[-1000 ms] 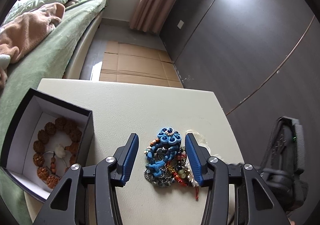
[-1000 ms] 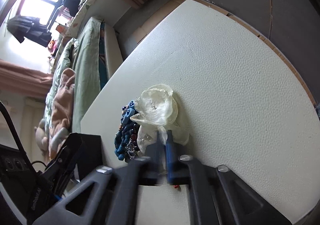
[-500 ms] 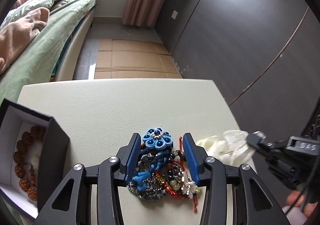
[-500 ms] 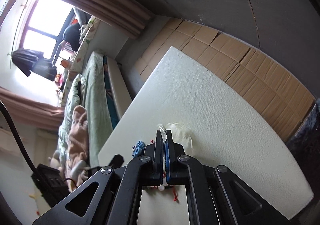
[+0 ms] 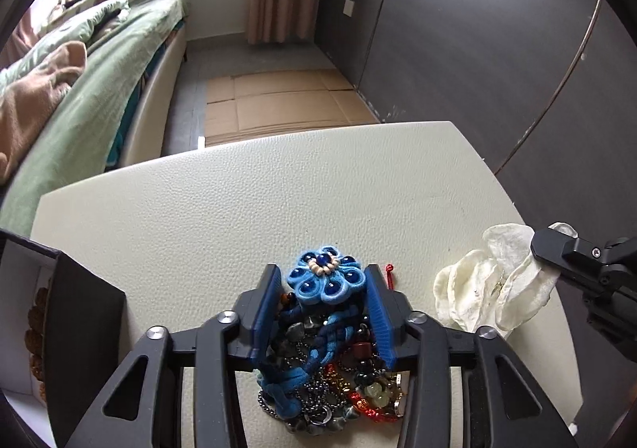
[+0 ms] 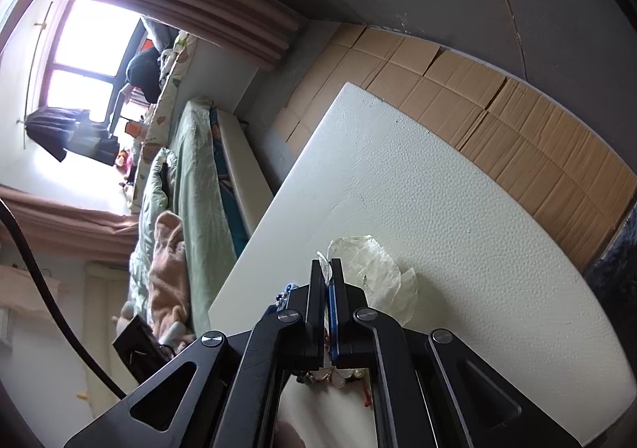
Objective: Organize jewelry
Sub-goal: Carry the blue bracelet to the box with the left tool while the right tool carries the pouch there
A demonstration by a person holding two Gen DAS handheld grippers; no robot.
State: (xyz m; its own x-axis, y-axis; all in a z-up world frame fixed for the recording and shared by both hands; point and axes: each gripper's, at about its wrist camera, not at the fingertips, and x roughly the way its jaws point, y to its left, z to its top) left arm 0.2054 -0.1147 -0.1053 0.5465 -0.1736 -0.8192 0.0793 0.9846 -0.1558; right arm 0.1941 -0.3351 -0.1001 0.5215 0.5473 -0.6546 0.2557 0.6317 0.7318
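A tangled pile of jewelry (image 5: 338, 380) lies on the cream table (image 5: 258, 201): chains, red and green beads, and a blue braided piece with a blue flower (image 5: 325, 279) on top. My left gripper (image 5: 324, 289) has its blue pads closed against both sides of the blue flower piece. My right gripper (image 6: 328, 273) is shut on the edge of a white sheer fabric pouch (image 6: 374, 273), which also shows in the left wrist view (image 5: 493, 281), pulled to the right of the pile.
A black box with a white lining (image 5: 79, 312) holds a brown bead bracelet (image 5: 36, 328) at the table's left edge. A bed with green bedding (image 5: 79, 98) stands beyond to the left. Cardboard (image 5: 278, 102) covers the floor; dark wall panels (image 5: 497, 30) stand at right.
My left gripper has closed in on the blue flower piece. My right gripper has pulled the white pouch rightward away from the pile.
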